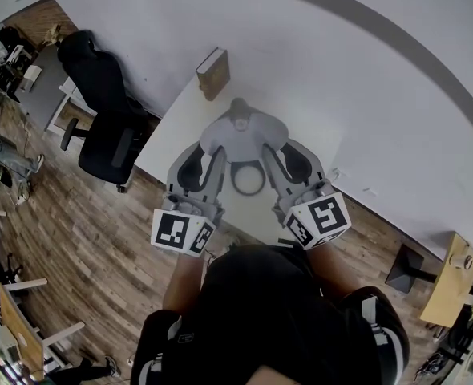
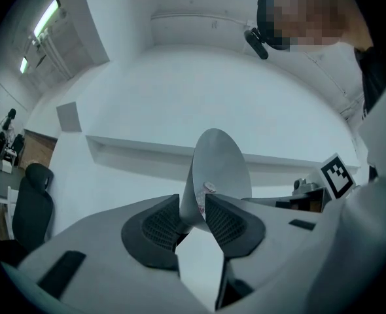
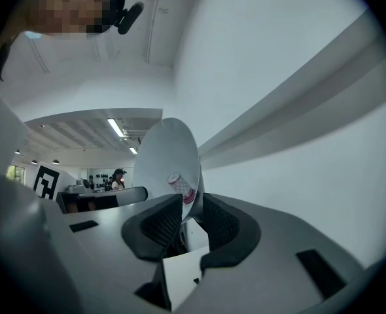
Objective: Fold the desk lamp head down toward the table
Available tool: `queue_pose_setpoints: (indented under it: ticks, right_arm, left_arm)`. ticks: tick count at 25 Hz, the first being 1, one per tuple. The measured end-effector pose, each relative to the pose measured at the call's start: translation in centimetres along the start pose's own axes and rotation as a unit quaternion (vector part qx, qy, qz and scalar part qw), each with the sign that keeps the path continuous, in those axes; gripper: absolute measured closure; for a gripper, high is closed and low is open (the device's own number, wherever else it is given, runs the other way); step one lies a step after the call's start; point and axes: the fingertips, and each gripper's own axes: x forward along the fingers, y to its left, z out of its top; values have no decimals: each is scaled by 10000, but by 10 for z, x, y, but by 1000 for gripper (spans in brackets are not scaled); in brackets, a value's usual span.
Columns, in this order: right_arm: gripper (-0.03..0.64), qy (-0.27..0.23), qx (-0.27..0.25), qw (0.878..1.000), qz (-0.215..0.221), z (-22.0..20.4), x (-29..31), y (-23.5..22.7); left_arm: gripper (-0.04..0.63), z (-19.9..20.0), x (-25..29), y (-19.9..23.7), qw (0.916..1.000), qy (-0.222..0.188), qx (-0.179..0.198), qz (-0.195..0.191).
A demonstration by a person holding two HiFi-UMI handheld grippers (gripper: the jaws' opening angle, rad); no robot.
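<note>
Over white table (image 1: 176,131), lamp head (image 1: 243,137) apparently pinched by left gripper (image 2: 194,208) and right gripper (image 3: 188,214).

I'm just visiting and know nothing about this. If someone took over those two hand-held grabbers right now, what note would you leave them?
Left gripper: closed on the left rim of the lamp head.
Right gripper: closed on the right rim.
Things: the lamp is on the table, with its head above its ring-shaped part. A book sits near the far edge.
Done: the head is gripped from both sides.
Left: fold the head down toward the table, then probably let go.
</note>
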Motion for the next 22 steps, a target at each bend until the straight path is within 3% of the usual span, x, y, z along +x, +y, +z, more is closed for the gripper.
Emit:
queue_pose_setpoints:
  ticks: [3,22]
  right_arm:
    - [537,-12,13,10000,39,0,0,1]
    - [543,196,-28,9998,43,-16,-13,2]
  left_arm:
    - [512,0,1,-4,10000,-15,26,-64]
    - [528,-16,-12,-8,9997,9,-112,204]
